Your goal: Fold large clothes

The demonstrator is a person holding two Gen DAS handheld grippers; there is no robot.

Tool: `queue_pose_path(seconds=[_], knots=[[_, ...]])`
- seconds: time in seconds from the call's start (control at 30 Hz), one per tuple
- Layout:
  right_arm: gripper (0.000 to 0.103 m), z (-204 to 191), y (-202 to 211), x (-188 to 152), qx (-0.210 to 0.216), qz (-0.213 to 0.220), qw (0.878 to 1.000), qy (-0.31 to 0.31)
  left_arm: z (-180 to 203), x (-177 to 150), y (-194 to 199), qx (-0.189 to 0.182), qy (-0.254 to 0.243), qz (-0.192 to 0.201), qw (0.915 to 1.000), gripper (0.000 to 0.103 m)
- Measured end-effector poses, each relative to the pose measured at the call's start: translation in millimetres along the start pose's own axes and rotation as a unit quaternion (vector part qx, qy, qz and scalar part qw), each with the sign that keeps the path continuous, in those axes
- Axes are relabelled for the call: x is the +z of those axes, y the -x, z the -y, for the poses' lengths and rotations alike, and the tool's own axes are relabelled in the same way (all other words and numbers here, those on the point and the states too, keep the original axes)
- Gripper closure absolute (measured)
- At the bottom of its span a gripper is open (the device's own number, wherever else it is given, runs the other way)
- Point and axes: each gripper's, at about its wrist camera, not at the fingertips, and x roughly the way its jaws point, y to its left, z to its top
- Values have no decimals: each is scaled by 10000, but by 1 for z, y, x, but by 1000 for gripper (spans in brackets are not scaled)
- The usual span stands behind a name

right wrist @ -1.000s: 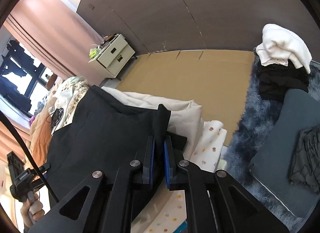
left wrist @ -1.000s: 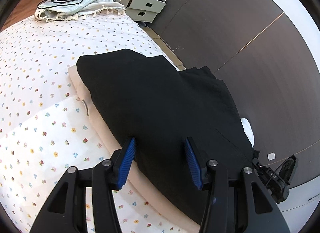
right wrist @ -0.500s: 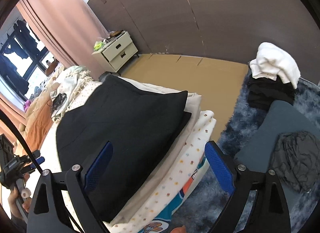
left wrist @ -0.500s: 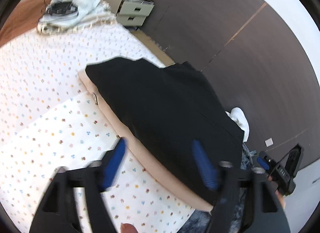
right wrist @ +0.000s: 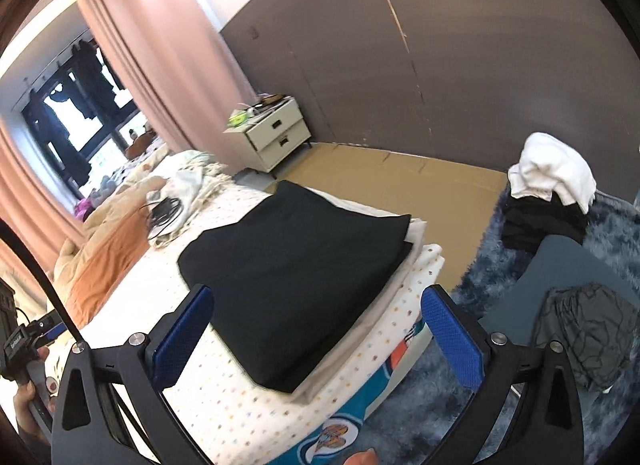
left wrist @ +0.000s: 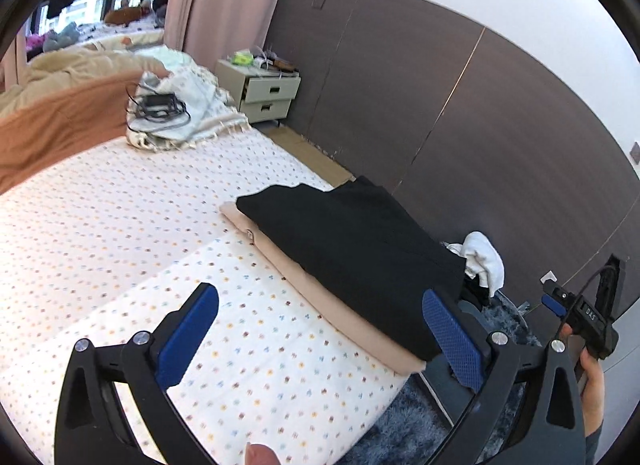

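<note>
The folded black garment [left wrist: 352, 261] lies flat in the middle of both views, stacked on a folded beige garment [left wrist: 344, 313] whose edge shows along its lower left side in the left wrist view. Both rest on the bed [left wrist: 160, 225], near its right-hand edge, on a white sheet with small coloured dots.

The left gripper [left wrist: 320, 333] fills the bottom of its view with its blue-padded fingers [left wrist: 188, 335] spread wide apart; they have just been opening, and nothing is between them, the black garment lying beyond the tips. The right gripper [right wrist: 320, 335] stands the same way at the bottom of its view: fingers [right wrist: 450, 339] far apart, having just been opening, and no cloth touches either pad.

In the upper left of the left wrist view an orange blanket [left wrist: 56, 133] and a crumpled pale cloth with a black cable [left wrist: 160, 109] lie on the bed. A cream nightstand [left wrist: 264, 95] stands against the dark panelled wall [left wrist: 440, 113]. At the right of the right wrist view, a white and black pile of clothes [right wrist: 548, 193] sits on a blue shaggy rug [right wrist: 492, 249], near a grey-blue cushion [right wrist: 532, 285] carrying a dark crumpled garment [right wrist: 580, 329].
</note>
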Motion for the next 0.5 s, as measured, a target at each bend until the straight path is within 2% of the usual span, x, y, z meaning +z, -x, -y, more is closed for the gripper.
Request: queue_pose_path(seconds=[0.33, 0.5], knots=[[0, -29, 66, -19, -68, -24, 9985, 535, -7, -38, 122, 376, -5, 597, 9975, 0], [0, -38, 95, -34, 266, 107, 9976, 623, -20, -65, 182, 607, 153, 842, 9945, 0]])
